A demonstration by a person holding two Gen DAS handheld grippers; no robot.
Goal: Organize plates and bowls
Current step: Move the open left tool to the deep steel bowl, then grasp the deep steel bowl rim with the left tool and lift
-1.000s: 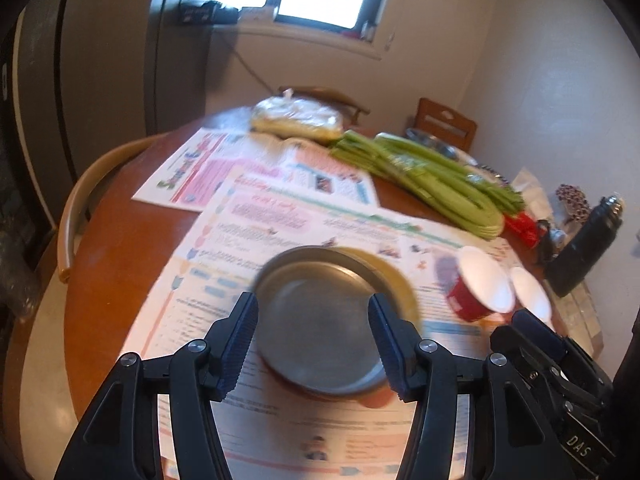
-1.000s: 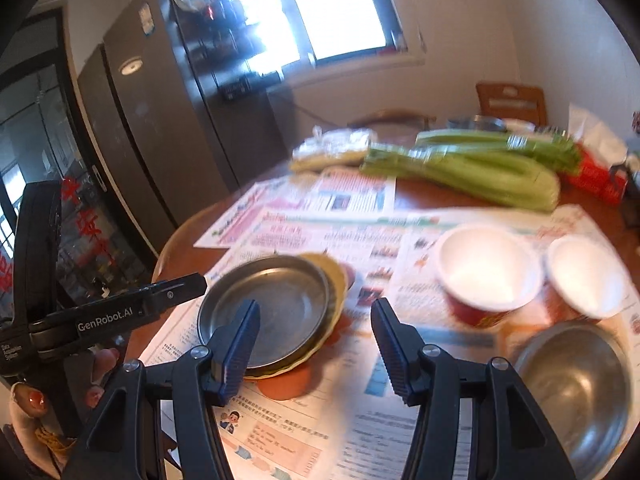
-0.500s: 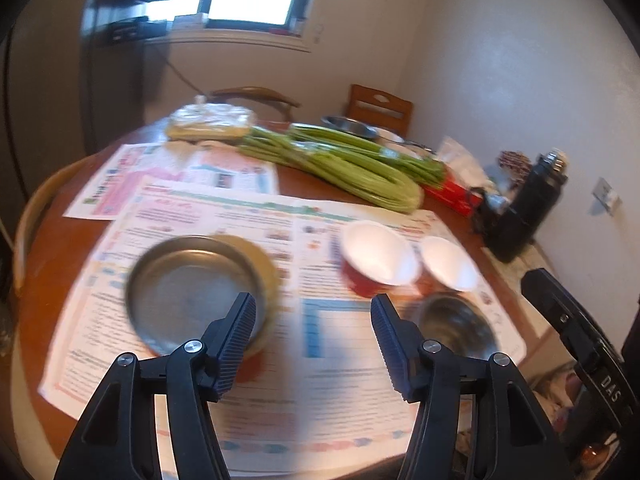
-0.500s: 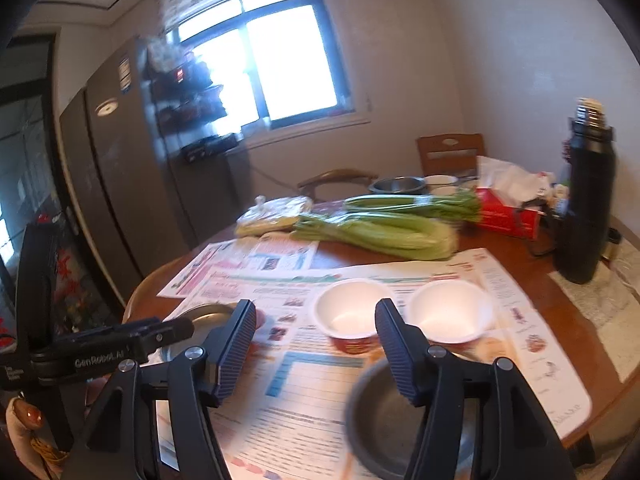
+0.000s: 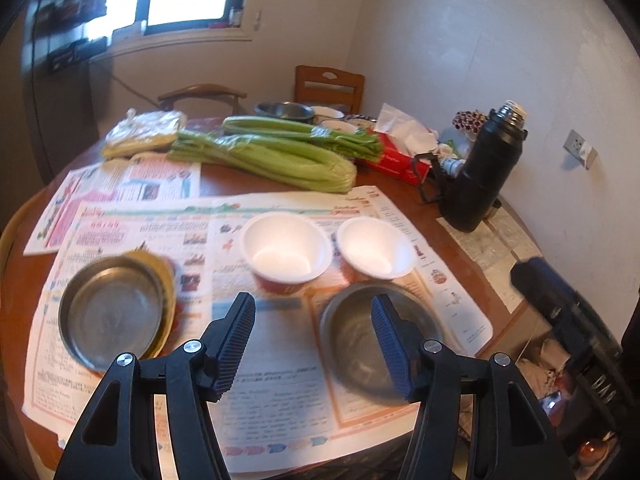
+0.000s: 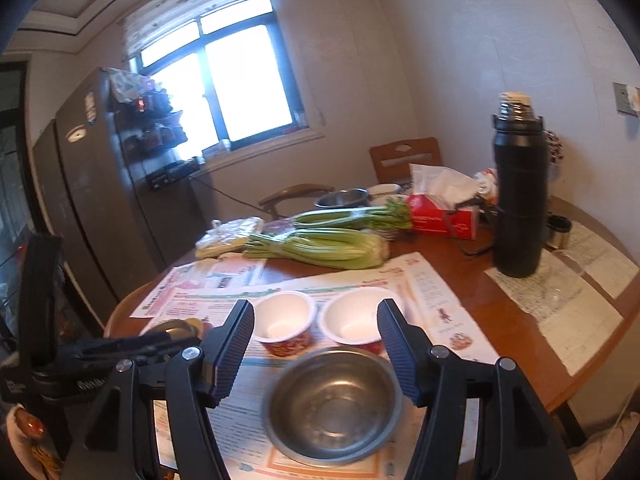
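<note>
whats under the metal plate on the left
The metal plate sits on a yellow plate, whose rim shows along its right side. A bit of red-orange peeks out beneath. The rest of the stack is covered, so what else lies below cannot be seen.

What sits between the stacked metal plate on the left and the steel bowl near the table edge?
Only bare newspaper. In the left wrist view nothing stands between the metal plate and the steel bowl; the left gripper hovers open above that stretch.

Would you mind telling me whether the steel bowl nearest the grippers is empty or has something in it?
Empty: the steel bowl stands upright on the newspaper, and its bare metal bottom shows in the right wrist view.
</note>
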